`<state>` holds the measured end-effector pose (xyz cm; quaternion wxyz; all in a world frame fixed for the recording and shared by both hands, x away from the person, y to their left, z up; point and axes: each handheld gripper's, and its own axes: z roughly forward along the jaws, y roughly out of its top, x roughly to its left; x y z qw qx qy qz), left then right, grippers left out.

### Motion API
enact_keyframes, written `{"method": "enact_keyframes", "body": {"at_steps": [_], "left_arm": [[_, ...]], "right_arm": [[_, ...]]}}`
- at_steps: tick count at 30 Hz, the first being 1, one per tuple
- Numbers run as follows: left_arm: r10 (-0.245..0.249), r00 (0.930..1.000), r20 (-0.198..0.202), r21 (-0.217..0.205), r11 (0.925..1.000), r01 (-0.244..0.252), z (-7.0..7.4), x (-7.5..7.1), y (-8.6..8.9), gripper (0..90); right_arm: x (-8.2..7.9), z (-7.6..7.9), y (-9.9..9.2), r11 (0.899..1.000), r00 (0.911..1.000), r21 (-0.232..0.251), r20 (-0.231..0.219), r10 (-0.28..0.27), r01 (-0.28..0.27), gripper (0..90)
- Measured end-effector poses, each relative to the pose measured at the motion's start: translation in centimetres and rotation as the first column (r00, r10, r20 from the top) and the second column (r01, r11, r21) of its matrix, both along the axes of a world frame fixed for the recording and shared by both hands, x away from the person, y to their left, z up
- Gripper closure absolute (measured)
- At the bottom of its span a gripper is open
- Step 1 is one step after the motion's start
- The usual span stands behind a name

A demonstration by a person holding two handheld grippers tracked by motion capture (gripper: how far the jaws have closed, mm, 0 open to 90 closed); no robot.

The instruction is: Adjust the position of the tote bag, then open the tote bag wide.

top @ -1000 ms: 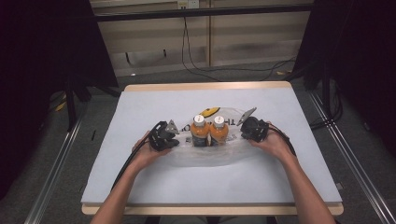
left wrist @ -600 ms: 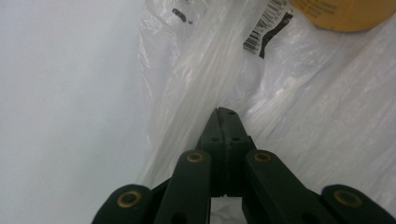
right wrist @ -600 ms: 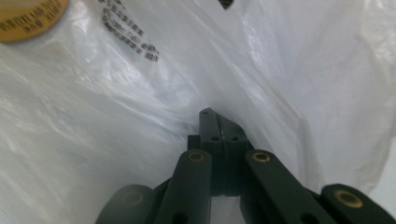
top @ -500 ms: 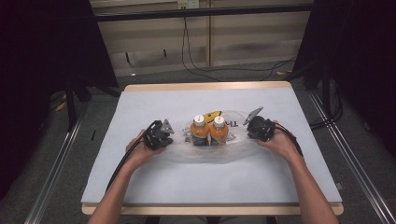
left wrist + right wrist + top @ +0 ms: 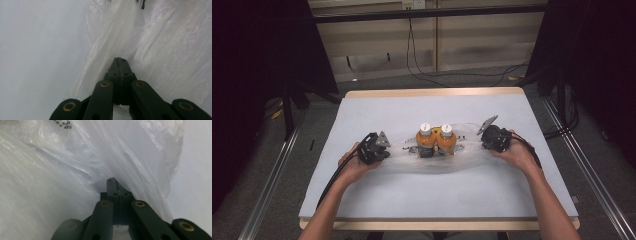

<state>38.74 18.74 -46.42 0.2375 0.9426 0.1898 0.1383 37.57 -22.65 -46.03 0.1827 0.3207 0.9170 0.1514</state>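
Table (image 5: 362, 105) first: a rectangular top under a pale, matte blue-grey sheet, with a light wood edge showing along the far side. Seen from above, everything else sits around its middle.

Bag (image 5: 472, 156) next, a thin clear plastic one, glossy and creased, spread flat across the table centre from 9 o'clock to 3 o'clock. In both gripper views its film shows as milky white folds with fine wrinkles, and some small black print sits on it near the top edge of each view.

Bottles (image 5: 435, 140) stand upright side by side, touching, at the middle of the bag. Each is round and squat with an orange body and a white cap. Whether they are inside the film or on top of it I cannot tell.

Left gripper (image 5: 384, 148) lies at 9 o'clock of the bottles, held low over the table by the person's left hand (image 5: 354, 167). Its black jaws are pressed together and pinch a bunched fold of the bag's end; the left gripper view shows the film gathered into the tips (image 5: 119, 62).

Right gripper (image 5: 484, 139) lies at 3 o'clock of the bottles, in the right hand (image 5: 519, 152). Its jaws are likewise closed tight on the other end of the bag (image 5: 75, 157), film draped around the tips (image 5: 113, 182).
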Motion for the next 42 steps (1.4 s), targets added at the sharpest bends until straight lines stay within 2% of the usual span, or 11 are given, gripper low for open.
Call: {"method": "enact_keyframes", "body": {"at_steps": [13, 18, 22, 25, 27, 29, 31, 32, 33, 36, 42], "left_arm": [[0.02, 0.9996, -0.021, -0.039, 0.999, -0.021, -0.1, 0.2, 1.0, 90.0], [0.022, 0.9995, -0.024, -0.026, 0.9994, -0.022, 0.1, 0.1, 1.3, 90.0], [0.036, 0.9988, -0.034, -0.065, 0.9972, -0.038, -0.1, 0.0, 2.0, 90.0], [0.053, 0.9966, -0.064, -0.09, 0.9942, -0.058, -0.1, 0.1, 2.2, 90.0], [0.054, 0.9956, -0.077, -0.123, 0.9904, -0.063, -0.2, 0.2, 2.6, 90.0], [0.067, 0.9927, -0.1, -0.184, 0.9792, -0.085, -0.1, 0.3, 2.9, 90.0], [0.058, 0.9928, -0.105, -0.196, 0.9775, -0.078, 0.0, 0.3, 3.0, 90.0], [0.055, 0.9934, -0.1, -0.232, 0.9697, -0.077, 0.3, 0.2, 3.0, 90.0], [0.055, 0.9934, -0.1, -0.232, 0.9697, -0.077, 0.3, 0.2, 3.0, 90.0], [0.043, 0.9939, -0.101, -0.28, 0.9573, -0.07, 0.6, 0.2, 3.1, 90.0], [0.024, 0.9945, -0.102, -0.33, 0.9424, -0.057, 1.4, -0.1, 3.0, 90.0]], "right_arm": [[-1.2, -0.2, -1.4, 0.999, 0.9999, 0.046, 0.009, -0.01, 0.009, 90.0], [-1.4, -0.2, -1.6, 0.998, 0.9998, 0.057, 0.017, -0.002, 0.001, 90.0], [-1.6, -0.3, -1.9, 0.998, 0.9997, 0.059, 0.023, -0.008, 0.007, 90.0], [-1.6, -0.4, -2.0, 0.998, 0.9996, 0.07, 0.025, -0.01, 0.008, 90.0], [-1.6, -0.3, -2.1, 0.994, 0.9995, 0.109, 0.028, -0.018, 0.015, 90.0], [-1.6, 0.0, -2.4, 0.988, 0.9991, 0.151, 0.038, -0.021, 0.015, 90.0], [-1.5, 0.2, -2.5, 0.985, 0.999, 0.173, 0.037, -0.026, 0.019, 90.0], [-1.6, 0.4, -2.8, 0.977, 0.999, 0.213, 0.032, -0.033, 0.025, 90.0], [-1.6, 0.4, -2.8, 0.977, 0.999, 0.213, 0.032, -0.033, 0.025, 90.0], [-1.8, 0.9, -2.9, 0.964, 0.9984, 0.266, 0.043, -0.037, 0.025, 90.0], [-2.0, 1.8, -2.6, 0.936, 0.9976, 0.352, 0.069, -0.009, -0.016, 90.0]]}}
